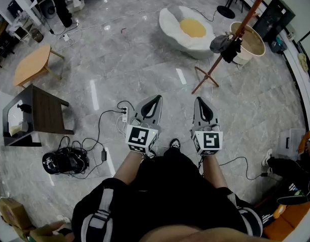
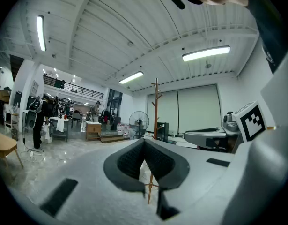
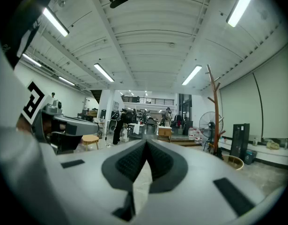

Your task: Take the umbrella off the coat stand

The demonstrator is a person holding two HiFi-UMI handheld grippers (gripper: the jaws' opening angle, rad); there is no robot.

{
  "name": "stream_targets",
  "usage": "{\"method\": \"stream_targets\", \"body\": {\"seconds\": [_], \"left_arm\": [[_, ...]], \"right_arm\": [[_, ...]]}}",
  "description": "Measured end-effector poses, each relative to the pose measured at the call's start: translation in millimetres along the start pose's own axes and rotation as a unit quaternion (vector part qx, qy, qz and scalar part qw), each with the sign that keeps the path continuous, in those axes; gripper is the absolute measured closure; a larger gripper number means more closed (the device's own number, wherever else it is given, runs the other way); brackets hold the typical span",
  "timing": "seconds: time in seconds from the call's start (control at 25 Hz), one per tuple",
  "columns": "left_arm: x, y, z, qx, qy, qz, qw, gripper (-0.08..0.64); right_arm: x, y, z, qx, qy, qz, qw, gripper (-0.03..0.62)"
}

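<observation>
The wooden coat stand (image 1: pixel 230 39) rises from the grey floor ahead and to the right, with its feet (image 1: pixel 205 77) nearest me. A dark folded umbrella (image 1: pixel 230 50) hangs partway up its pole, beside a grey piece. My left gripper (image 1: pixel 156 99) and right gripper (image 1: pixel 199 101) are held level side by side, well short of the stand. Both are shut with nothing between the jaws. The stand's pole (image 2: pixel 156 107) shows beyond the closed tips of the left gripper (image 2: pixel 144 140). It stands to the right (image 3: pixel 214 107) of the right gripper (image 3: pixel 146 140). The umbrella cannot be made out in either gripper view.
A white round cushion seat (image 1: pixel 187 29) and a round basket (image 1: pixel 250 39) sit near the stand. A dark side table (image 1: pixel 41 112) and a wooden table (image 1: pixel 31 64) are at the left. A power strip (image 1: pixel 124 116) with cables lies by my left gripper. A person (image 1: pixel 291 170) sits at the right.
</observation>
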State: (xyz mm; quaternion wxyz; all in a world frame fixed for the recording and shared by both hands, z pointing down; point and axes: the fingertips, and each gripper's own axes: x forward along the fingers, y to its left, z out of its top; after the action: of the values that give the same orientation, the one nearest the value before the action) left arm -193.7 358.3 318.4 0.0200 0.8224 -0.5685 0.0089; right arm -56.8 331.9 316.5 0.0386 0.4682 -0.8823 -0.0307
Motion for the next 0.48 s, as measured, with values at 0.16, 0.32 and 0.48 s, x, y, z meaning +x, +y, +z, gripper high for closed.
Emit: {"method": "stream_targets", "body": {"seconds": [0.16,0.32,0.48], "left_arm": [[8,-14,-4,-0.003,0.000,-0.003,1.0000,0.561],[17,-29,-13,-0.007,0.012,-0.018,0.9997,0.561],[30,-44,-24,-0.017,0.023,-0.030,0.9991,0.561]], "right_arm": [[-8,-14,-4,0.000,-0.001,0.000,1.000,0.588],[-15,-22,-8,0.014,-0.010,0.000,1.000,0.588],[-21,-33,-23,0.011,0.010,0.013,1.000,0.484]]}}
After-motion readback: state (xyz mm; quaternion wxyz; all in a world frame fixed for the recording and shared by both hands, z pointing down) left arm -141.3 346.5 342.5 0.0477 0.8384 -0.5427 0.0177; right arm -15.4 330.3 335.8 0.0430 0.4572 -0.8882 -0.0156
